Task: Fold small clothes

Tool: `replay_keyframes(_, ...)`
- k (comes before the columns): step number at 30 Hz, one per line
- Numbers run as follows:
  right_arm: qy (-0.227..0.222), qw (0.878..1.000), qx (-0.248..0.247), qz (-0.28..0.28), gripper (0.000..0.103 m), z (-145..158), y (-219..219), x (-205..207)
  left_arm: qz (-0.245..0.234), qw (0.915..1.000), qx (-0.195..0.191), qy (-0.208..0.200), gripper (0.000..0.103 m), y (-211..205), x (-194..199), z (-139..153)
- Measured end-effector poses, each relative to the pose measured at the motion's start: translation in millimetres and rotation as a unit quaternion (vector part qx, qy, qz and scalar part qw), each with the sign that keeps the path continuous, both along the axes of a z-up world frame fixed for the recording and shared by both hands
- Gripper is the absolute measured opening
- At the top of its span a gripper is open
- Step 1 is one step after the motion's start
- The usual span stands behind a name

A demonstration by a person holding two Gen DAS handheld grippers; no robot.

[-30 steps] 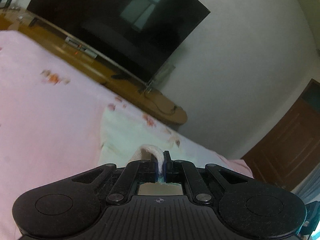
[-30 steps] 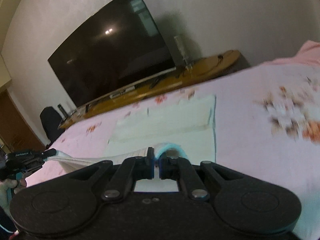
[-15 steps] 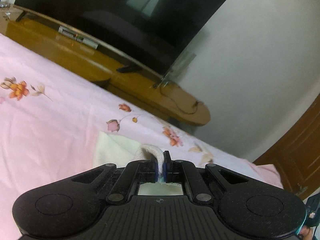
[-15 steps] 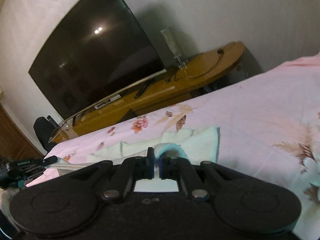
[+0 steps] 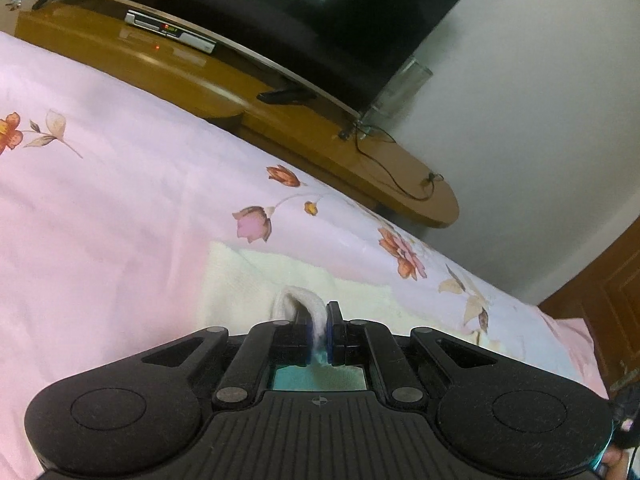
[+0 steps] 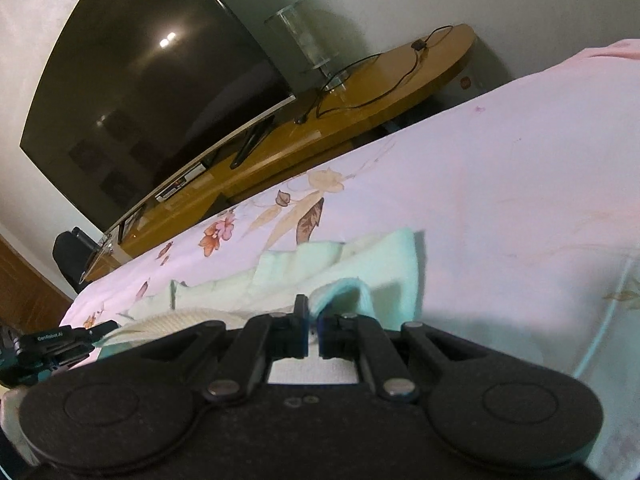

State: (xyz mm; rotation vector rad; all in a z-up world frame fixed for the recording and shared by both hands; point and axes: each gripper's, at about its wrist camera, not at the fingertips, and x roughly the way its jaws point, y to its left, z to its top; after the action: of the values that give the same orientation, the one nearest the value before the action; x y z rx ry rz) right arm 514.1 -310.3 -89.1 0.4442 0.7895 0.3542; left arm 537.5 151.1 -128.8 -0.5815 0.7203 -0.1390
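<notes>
A small pale cream-and-mint garment [image 5: 248, 280] lies on a pink floral bedsheet [image 5: 100, 208]. My left gripper [image 5: 319, 330] is shut on a white ribbed fold of it. In the right wrist view the garment [image 6: 360, 264] lies partly folded ahead of the jaws, and my right gripper [image 6: 313, 328] is shut on a mint-coloured fold at its near edge. The left gripper also shows in the right wrist view [image 6: 80, 334] at the far left, holding the other end of the same edge.
A wooden TV bench [image 5: 280, 112] with a large dark television [image 6: 152, 80] stands past the far edge of the bed. A set-top box [image 5: 172, 34] and cables lie on the bench. A brown door [image 5: 612, 300] is at the right.
Both grippers have carried the held edge forward over the garment and lower toward the bed. The visible garment ahead has become shorter. The grips have not changed.
</notes>
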Motion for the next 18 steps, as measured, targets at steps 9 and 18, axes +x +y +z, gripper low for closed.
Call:
replay_keyframes(9,-0.07,0.997,-0.002,-0.027,0.049,19.2,-18.5,-11.4,-0.034,0.9981,0.035,-0.038,0.011,-1.9,-3.9,19.3)
replay_keyframes(18,-0.058,0.997,-0.05,0.005,0.036,14.3,-9.4,-4.2,-0.053,0.9881,0.129,-0.065,0.065,-9.0,-4.4,35.1)
